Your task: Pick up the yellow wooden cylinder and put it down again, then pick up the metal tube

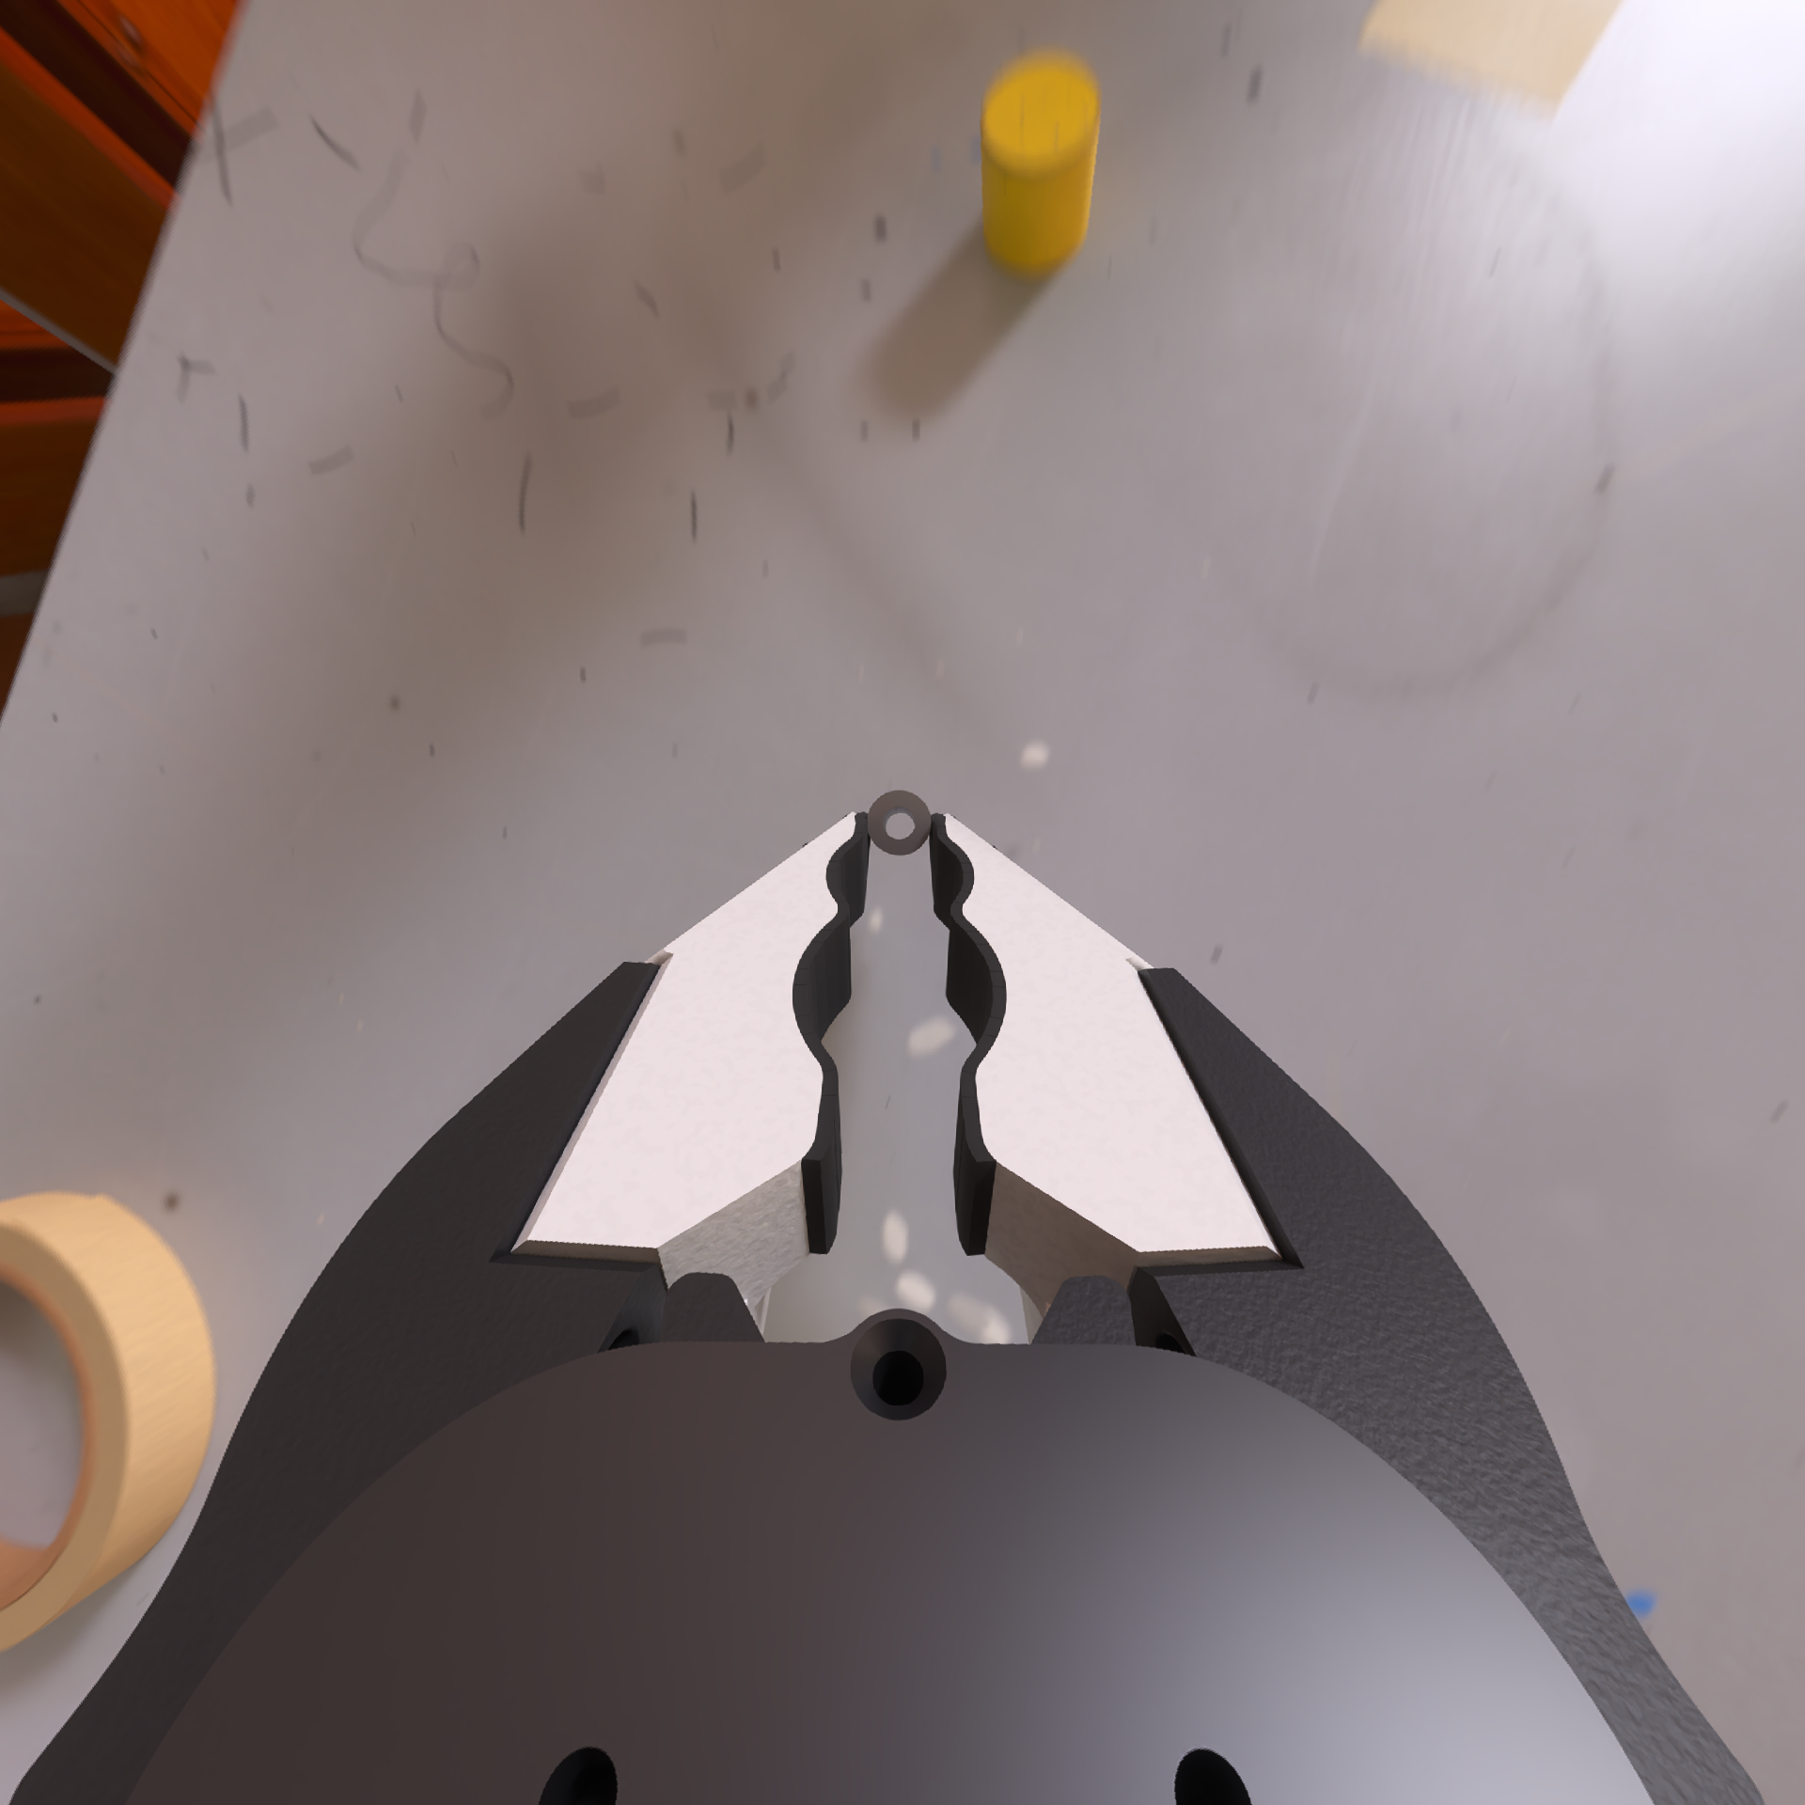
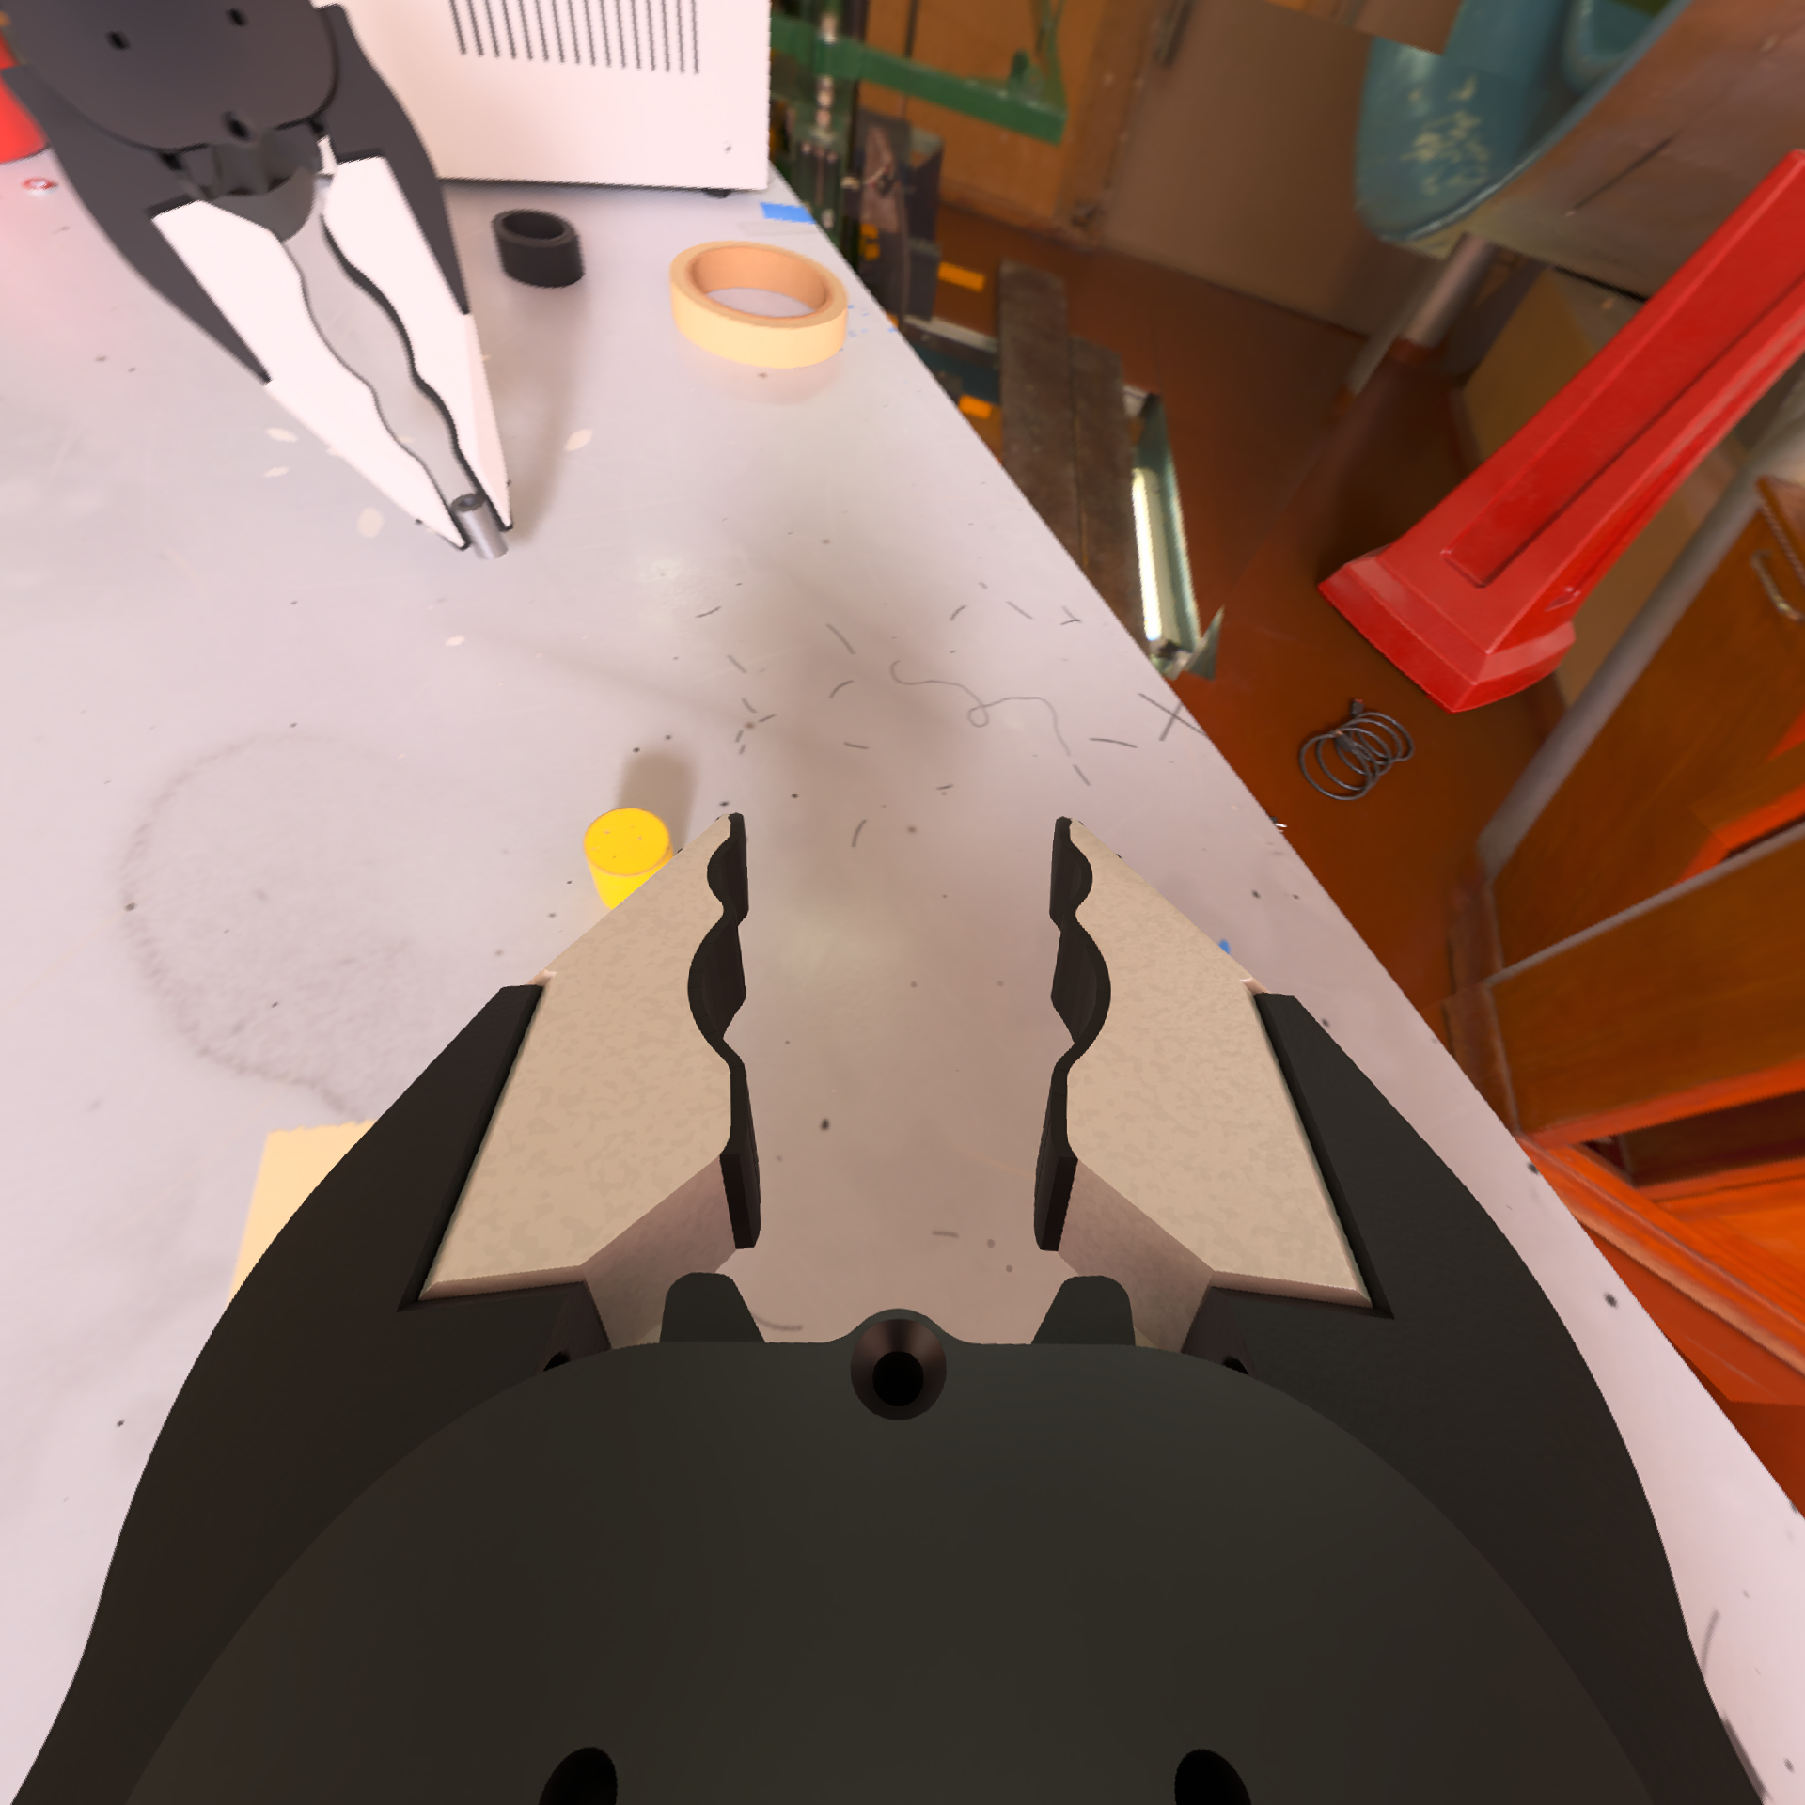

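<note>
My left gripper is shut on the small grey metal tube, which I see end-on at the fingertips. In the right wrist view the left gripper stands at the far left with the metal tube upright between its tips, at or just above the white table. The yellow wooden cylinder stands upright on the table, far ahead and to the right. My right gripper is open and empty above the table, with the yellow cylinder just left of its left finger, partly hidden by it.
A roll of beige masking tape lies at my lower left; it also shows in the right wrist view. A black ring and a white box sit at the far end. The table edge runs diagonally on the right, with a drop beyond.
</note>
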